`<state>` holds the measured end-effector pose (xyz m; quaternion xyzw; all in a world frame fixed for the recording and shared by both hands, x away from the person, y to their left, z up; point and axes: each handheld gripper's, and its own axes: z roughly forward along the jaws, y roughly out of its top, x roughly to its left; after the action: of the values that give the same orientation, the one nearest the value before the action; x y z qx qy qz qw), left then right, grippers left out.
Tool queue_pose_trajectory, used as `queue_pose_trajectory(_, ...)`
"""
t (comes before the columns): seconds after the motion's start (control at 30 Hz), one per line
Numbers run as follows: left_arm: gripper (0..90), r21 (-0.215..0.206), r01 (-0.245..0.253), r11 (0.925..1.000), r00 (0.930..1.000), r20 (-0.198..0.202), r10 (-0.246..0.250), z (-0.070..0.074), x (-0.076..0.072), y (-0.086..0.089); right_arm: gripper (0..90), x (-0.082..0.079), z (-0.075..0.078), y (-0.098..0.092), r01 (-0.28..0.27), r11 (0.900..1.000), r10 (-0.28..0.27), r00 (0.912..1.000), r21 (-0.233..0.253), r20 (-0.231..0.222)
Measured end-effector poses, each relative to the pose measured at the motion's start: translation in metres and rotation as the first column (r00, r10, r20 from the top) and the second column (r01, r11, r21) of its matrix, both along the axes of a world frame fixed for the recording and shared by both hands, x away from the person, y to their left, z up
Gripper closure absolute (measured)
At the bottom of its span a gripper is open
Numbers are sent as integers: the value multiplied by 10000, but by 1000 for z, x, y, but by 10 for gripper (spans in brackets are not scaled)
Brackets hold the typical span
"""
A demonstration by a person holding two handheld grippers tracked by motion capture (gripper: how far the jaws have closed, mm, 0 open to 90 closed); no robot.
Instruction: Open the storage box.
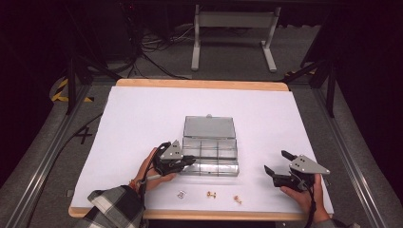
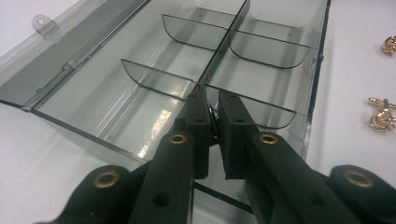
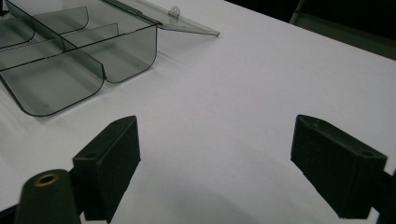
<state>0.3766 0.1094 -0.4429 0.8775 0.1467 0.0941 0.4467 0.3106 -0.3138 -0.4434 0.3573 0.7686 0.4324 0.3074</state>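
At the near edge of the white table (image 1: 142, 109), three small metal pieces lie in a row: a silver one (image 1: 181, 194), a gold one (image 1: 211, 194) and another gold one (image 1: 237, 199). Just beyond them, the left gripper (image 1: 190, 161) reaches over the near left corner of a clear plastic box (image 1: 210, 156), its jaws clamped on a small silver metal piece (image 2: 212, 122) held above the box's near compartments. Toward the near right corner of the table, the right gripper (image 1: 275, 162) hovers over bare surface, its jaws wide apart and holding nothing. The box sits at the table's middle, its lid (image 1: 209, 127) folded open flat toward the far edge.
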Motion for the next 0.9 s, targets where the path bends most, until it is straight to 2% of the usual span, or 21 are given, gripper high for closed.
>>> queue_pose_trajectory(0.07,818,-198,-88,9998,9999,-111,85,0,1,1,163,0,0,0,-7,10000,7,10000,-8,7)
queue_pose_trajectory(0.27,810,-393,-179,9991,9998,24,181,3,-2,4,166,0,0,1,19,10000,-19,10000,-71,44)
queue_pose_trajectory(0.3,811,-691,-214,9974,9997,104,222,8,-6,8,166,-1,0,1,18,10000,-18,10000,-56,63)
queue_pose_trajectory(0.33,811,-691,-214,9974,9997,104,222,8,-6,8,166,-1,0,1,18,10000,-18,10000,-56,63)
queue_pose_trajectory(0.37,811,-914,-257,9955,9995,164,273,11,-11,14,166,-1,0,0,-1,10000,1,10000,-31,74)
queue_pose_trajectory(0.43,810,-1028,-288,9943,9993,199,310,12,-15,20,166,0,0,0,-15,10000,15,10000,-18,67)
queue_pose_trajectory(0.53,804,-926,-358,9951,9989,260,383,12,-23,28,166,-1,0,0,0,10000,0,10000,-47,87)
queue_pose_trajectory(0.67,790,-1095,-334,9934,9991,213,360,15,-34,39,166,-1,0,1,-14,9999,15,9999,-99,116)
queue_pose_trajectory(0.7,790,-1293,-298,9912,9994,114,315,15,-37,41,166,-1,0,1,-14,9999,15,9999,-99,116)
queue_pose_trajectory(0.8,775,-1234,-87,9923,10000,29,91,15,-53,46,166,-1,0,1,-42,9999,43,10000,-110,83)
queue_pose_trajectory(0.9,761,-1253,47,9921,9999,-99,-60,12,-62,47,166,-1,0,1,-33,10000,33,9999,-89,98)
